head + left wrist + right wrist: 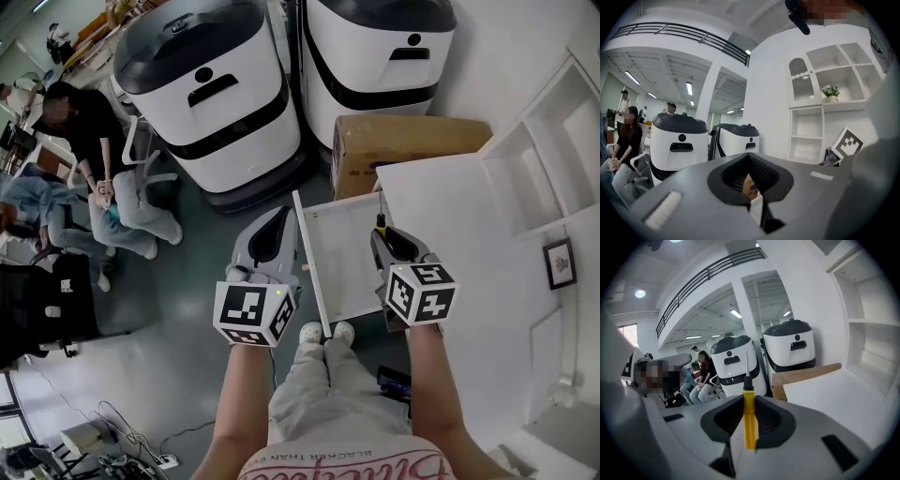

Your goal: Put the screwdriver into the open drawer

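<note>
My right gripper (382, 242) is shut on a screwdriver (380, 223) with a yellow handle (749, 420). Its thin metal shaft (746, 364) sticks out forward past the jaws. In the head view the gripper hangs over the right side of the open white drawer (345, 272), which is pulled out from a white cabinet (450, 225). My left gripper (272, 242) hovers just left of the drawer's front panel (310, 258). In the left gripper view its jaws (749, 159) stand together with nothing between them.
Two large white-and-black machines (211, 89) (375, 56) stand beyond the drawer. A cardboard box (403, 141) sits against the cabinet. People sit on chairs at the far left (89, 150). White shelves (553, 141) and a small framed picture (560, 263) are on the right.
</note>
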Demonstrator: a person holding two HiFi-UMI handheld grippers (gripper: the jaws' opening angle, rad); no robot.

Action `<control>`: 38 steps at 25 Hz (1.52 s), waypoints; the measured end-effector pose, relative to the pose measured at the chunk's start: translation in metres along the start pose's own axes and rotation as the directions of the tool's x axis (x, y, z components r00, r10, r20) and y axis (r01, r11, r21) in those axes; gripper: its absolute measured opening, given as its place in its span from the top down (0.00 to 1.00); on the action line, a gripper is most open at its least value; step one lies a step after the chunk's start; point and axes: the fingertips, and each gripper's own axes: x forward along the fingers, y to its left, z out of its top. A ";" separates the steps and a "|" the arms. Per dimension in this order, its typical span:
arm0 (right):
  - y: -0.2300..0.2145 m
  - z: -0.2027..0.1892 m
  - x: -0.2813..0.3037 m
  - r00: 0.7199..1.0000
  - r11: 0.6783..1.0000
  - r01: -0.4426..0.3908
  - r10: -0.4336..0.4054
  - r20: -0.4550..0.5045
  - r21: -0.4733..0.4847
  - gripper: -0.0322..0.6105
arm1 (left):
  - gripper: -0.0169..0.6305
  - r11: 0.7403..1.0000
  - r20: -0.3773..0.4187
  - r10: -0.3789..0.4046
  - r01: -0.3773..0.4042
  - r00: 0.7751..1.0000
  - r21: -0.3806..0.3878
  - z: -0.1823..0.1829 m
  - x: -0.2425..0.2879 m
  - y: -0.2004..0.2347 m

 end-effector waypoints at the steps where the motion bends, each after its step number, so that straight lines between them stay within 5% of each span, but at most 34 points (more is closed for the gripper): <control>1: 0.000 -0.005 0.003 1.000 1.000 0.004 -0.004 -0.011 0.005 0.83 | 0.96 1.000 -0.008 -0.010 0.009 1.000 -0.010 -0.005 0.003 0.001; 23: 0.000 -0.124 0.055 0.966 0.992 0.088 -0.065 -0.248 0.086 0.83 | 0.96 0.996 -0.196 -0.069 0.057 0.978 -0.068 -0.098 0.016 0.018; 38: -0.021 -0.196 0.094 0.905 0.980 0.127 -0.051 -0.423 0.154 0.83 | 0.96 0.992 -0.271 -0.118 0.102 0.955 -0.072 -0.133 0.029 0.012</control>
